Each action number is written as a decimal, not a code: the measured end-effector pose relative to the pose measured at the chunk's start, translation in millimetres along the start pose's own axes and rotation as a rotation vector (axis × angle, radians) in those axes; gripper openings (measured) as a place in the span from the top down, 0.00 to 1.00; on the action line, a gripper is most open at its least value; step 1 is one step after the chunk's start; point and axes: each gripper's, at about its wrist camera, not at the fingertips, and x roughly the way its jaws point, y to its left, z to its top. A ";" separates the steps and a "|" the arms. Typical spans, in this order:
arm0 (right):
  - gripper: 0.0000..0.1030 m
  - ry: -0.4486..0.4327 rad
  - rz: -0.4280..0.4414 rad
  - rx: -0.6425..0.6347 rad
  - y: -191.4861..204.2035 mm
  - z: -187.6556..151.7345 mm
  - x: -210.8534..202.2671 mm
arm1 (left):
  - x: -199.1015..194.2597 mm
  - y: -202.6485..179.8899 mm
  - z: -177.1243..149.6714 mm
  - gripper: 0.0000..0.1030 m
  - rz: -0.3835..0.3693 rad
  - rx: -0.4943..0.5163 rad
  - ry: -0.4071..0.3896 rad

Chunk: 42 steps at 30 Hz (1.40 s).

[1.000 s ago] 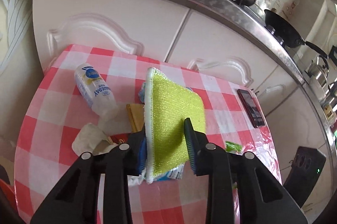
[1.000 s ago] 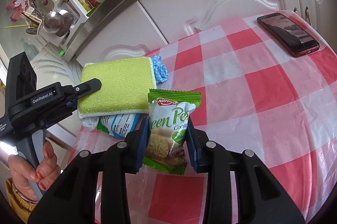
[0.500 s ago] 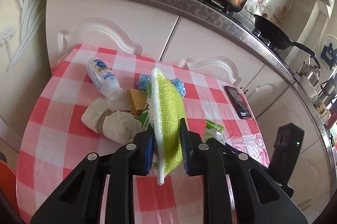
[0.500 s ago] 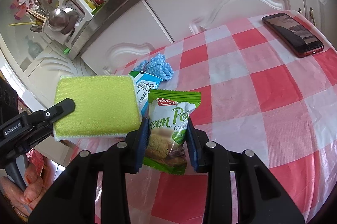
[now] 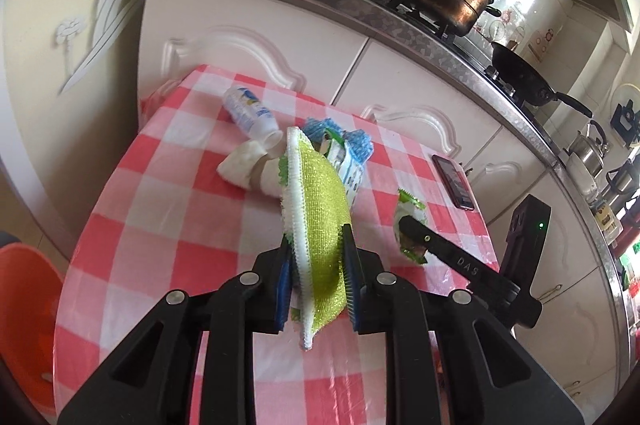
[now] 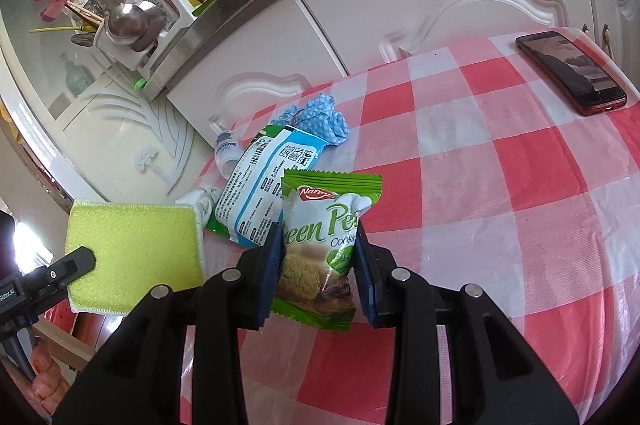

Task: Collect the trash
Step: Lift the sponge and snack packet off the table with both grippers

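Checkered surface (image 6: 500, 153) is carrying wrappers; left gripper (image 5: 316, 261) jaws are clamping a green sponge (image 5: 320, 209), right gripper (image 6: 318, 257) jaws a cookie packet (image 6: 324, 245).

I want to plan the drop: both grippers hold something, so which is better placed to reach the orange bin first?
Probably the left gripper: it holds the green sponge, and the orange bin sits beside its side of the table. The right gripper holds the cookie packet.

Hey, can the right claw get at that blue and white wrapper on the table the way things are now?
Probably not yet. The right claw is shut on the green pea cookie packet, so its jaws are full. The blue and white wrapper lies just ahead of it on the checked tablecloth with nothing between.
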 end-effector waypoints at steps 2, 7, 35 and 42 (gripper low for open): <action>0.65 0.001 0.003 -0.008 1.3 -1.1 -0.9 | -5.3 4.4 -3.3 0.78 0.006 -0.009 -0.002; 0.65 0.005 0.007 -0.015 4.2 -4.4 -2.6 | -15.7 13.7 -12.5 0.78 0.008 -0.027 0.004; 0.65 0.056 0.058 -0.092 71.4 -35.1 -6.0 | -73.8 85.3 -35.1 0.78 -0.034 -0.130 -0.080; 0.65 0.084 0.075 -0.133 98.4 -47.2 -2.8 | -97.3 105.9 -37.4 0.78 -0.023 -0.153 -0.122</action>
